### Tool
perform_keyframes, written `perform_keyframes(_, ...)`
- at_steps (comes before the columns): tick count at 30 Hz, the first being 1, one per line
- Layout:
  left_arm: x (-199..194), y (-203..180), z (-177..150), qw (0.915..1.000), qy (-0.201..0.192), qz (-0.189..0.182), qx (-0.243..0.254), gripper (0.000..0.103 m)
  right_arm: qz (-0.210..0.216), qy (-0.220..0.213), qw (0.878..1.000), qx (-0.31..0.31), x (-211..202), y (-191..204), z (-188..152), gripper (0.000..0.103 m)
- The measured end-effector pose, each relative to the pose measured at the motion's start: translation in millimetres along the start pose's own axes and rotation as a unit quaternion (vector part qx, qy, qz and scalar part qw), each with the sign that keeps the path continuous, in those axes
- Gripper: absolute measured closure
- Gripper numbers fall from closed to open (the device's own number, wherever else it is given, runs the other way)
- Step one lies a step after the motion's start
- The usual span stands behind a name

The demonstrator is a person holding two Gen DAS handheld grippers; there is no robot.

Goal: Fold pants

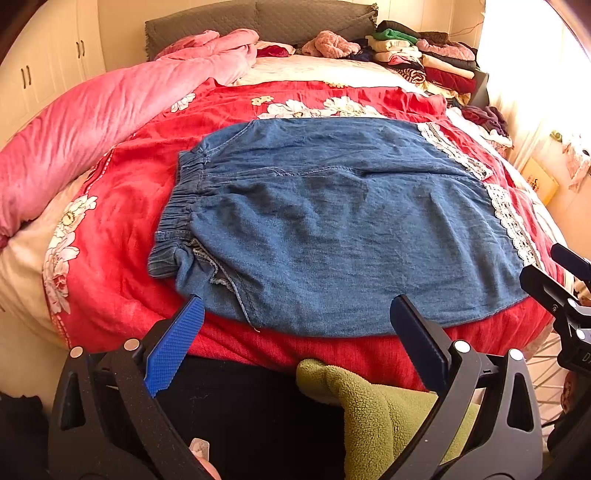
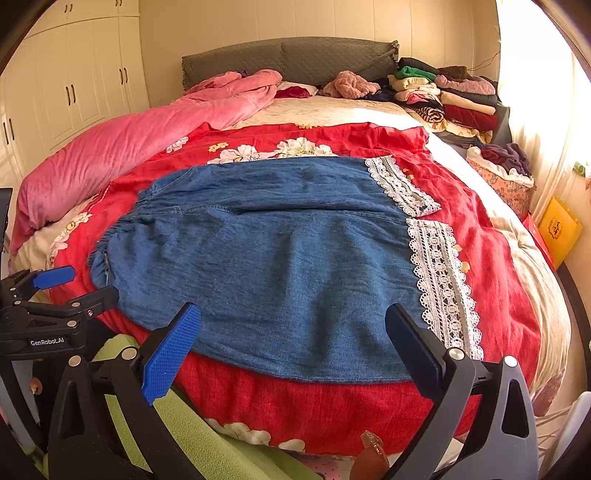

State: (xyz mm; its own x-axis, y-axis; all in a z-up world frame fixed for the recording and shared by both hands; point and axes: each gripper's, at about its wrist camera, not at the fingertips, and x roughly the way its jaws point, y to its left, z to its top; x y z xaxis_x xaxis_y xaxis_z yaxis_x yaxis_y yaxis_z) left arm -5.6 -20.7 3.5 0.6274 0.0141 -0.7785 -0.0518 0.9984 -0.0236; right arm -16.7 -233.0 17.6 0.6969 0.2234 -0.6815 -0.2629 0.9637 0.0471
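Observation:
Blue denim pants [image 1: 332,221] lie flat across the red flowered quilt [image 1: 122,221], elastic waistband on the left, white lace cuffs [image 1: 509,218] on the right. The pants also show in the right wrist view [image 2: 277,258], with the lace cuffs [image 2: 439,280] at the right. My left gripper [image 1: 299,325] is open and empty, just short of the pants' near edge by the waistband end. My right gripper [image 2: 295,332] is open and empty, over the near edge toward the cuffs. Each gripper shows at the edge of the other's view.
A pink blanket [image 1: 110,110] is bunched on the left of the bed. A pile of folded clothes [image 1: 424,59] sits at the back right by the grey headboard [image 1: 258,18]. White wardrobes [image 2: 74,81] stand left. A yellow box [image 2: 557,229] lies on the floor right.

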Motion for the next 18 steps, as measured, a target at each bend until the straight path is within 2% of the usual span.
perform_keyframes(18, -1.6, -1.4, -1.0, 1.0, -0.003, 0.004, 0.004, 0.008, -0.001, 0.002, 1.0, -0.004, 2.3, 1.5, -2.2, 0.004)
